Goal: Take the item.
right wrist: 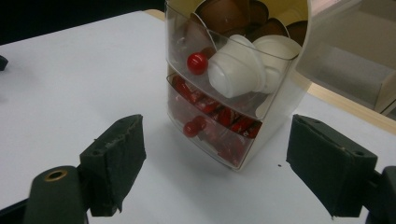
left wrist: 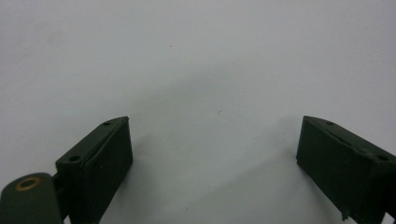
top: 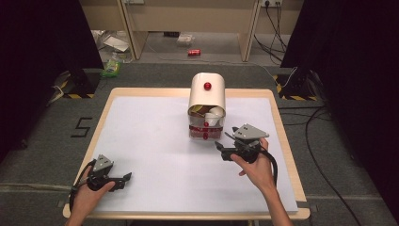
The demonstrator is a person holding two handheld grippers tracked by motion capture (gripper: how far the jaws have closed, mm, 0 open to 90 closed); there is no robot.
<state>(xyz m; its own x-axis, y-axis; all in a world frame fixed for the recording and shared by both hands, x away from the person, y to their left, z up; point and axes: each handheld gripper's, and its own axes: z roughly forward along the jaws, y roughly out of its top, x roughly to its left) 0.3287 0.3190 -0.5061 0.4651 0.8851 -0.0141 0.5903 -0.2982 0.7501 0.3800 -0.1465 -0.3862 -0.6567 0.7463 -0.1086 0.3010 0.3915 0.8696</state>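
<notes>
A small white drawer box (top: 207, 96) with a rounded top and a red knob stands at the middle back of the white table top (top: 150, 141). In the right gripper view its upper clear drawer (right wrist: 219, 56) is pulled out a little and holds white and brown capsules (right wrist: 236, 70). The lower clear drawer (right wrist: 210, 126) holds red packets and has a red knob. My right gripper (top: 227, 138) (right wrist: 215, 172) is open just in front of the box, apart from it. My left gripper (top: 125, 179) (left wrist: 215, 158) is open over bare table at the near left.
A wooden rim (top: 282, 136) borders the white surface. On the floor beyond lie a red can (top: 194, 52), a green packet (top: 111, 68) and cables (top: 320, 122) at the right. Black curtains hang on both sides.
</notes>
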